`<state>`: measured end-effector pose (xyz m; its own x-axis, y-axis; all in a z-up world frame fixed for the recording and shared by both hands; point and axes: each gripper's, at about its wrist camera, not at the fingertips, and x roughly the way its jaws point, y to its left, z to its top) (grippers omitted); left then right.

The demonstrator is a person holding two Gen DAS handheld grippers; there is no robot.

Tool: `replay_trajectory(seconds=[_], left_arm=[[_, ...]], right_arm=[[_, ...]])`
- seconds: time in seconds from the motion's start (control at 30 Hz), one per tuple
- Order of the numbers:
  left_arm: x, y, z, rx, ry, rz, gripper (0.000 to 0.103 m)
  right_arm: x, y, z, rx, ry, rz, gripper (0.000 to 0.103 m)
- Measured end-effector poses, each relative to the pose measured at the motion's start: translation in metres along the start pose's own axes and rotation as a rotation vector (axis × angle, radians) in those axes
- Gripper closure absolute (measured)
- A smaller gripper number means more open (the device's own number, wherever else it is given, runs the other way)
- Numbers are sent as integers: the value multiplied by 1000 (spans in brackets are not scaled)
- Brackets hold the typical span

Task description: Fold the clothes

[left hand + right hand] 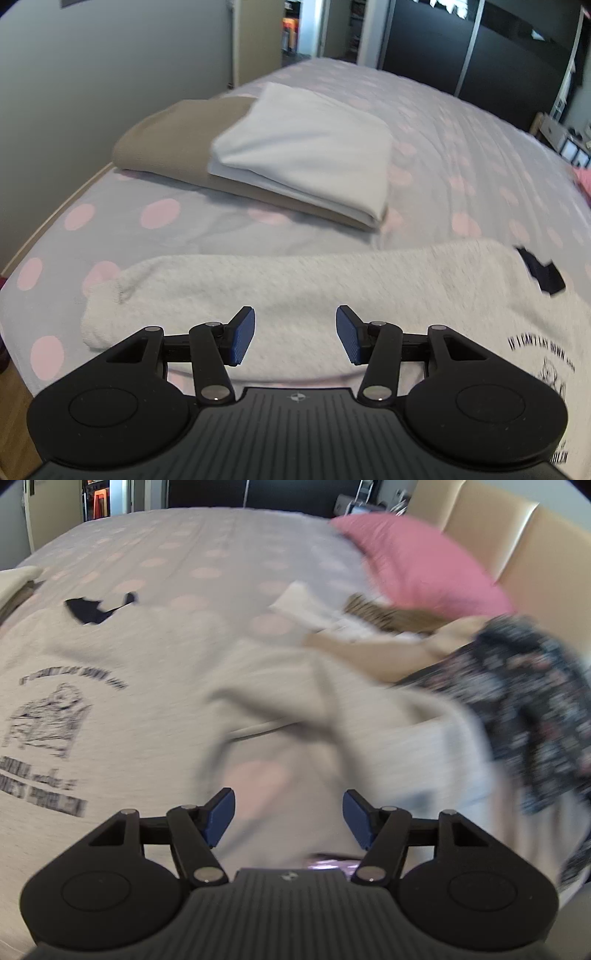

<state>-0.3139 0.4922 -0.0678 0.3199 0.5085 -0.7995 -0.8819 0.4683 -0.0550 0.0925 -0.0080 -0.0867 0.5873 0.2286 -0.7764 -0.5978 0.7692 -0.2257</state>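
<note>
Sweatshirt [295, 288] spread print-up along near edge of bed [424, 122], one sleeve already laid across chest for folding, stack of folded clothes [280, 158] parked toward far left corner, left gripper [294, 334] and right gripper [288, 819] both wide, empty above it.

Bare bed [461, 122] found far and right of folded stack [295, 162]; passage open there. Narrow strip of bedspread left between stack and white sweatshirt [295, 280]. In right wrist view, right side blocked by clothes heap [517, 686] and pink pillow [417, 561]; far centre open.
</note>
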Motion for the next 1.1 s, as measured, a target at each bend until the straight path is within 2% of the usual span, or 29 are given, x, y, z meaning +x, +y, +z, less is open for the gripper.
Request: replay_trajectory(seconds=[0.13, 0.27, 0.33, 0.4, 0.5, 0.6, 0.77, 0.83, 0.87, 1.0, 1.1], left_arm=[[1, -20, -2, 74, -3, 17, 56], [2, -33, 0, 88, 4, 16, 56], [3, -38, 0, 94, 5, 3, 56], [4, -44, -2, 118, 12, 10, 56], [5, -49, -5, 143, 24, 16, 56], [7, -50, -6, 144, 30, 20, 56], [14, -49, -6, 134, 53, 32, 56], [17, -50, -7, 145, 62, 48, 56], [19, -51, -7, 151, 68, 54, 56], [21, -58, -8, 175, 80, 52, 56], [23, -67, -8, 203, 81, 50, 56]], right_arm=[[-19, -47, -2, -1, -27, -63, 36], [-23, -80, -7, 9, -33, -94, 36], [-18, -92, -11, 23, -27, -105, 39], [-9, -102, -14, 54, -10, -108, 51], [3, -108, -18, 91, -4, -79, 52], [17, -102, -22, 67, 8, -59, 48], [43, -97, -24, 24, 29, -104, 51], [50, -101, -23, 33, 28, -119, 64], [51, -103, -22, 44, 26, -121, 76], [40, -108, -17, 73, -3, -123, 87], [19, -114, -5, 82, -53, -142, 89]])
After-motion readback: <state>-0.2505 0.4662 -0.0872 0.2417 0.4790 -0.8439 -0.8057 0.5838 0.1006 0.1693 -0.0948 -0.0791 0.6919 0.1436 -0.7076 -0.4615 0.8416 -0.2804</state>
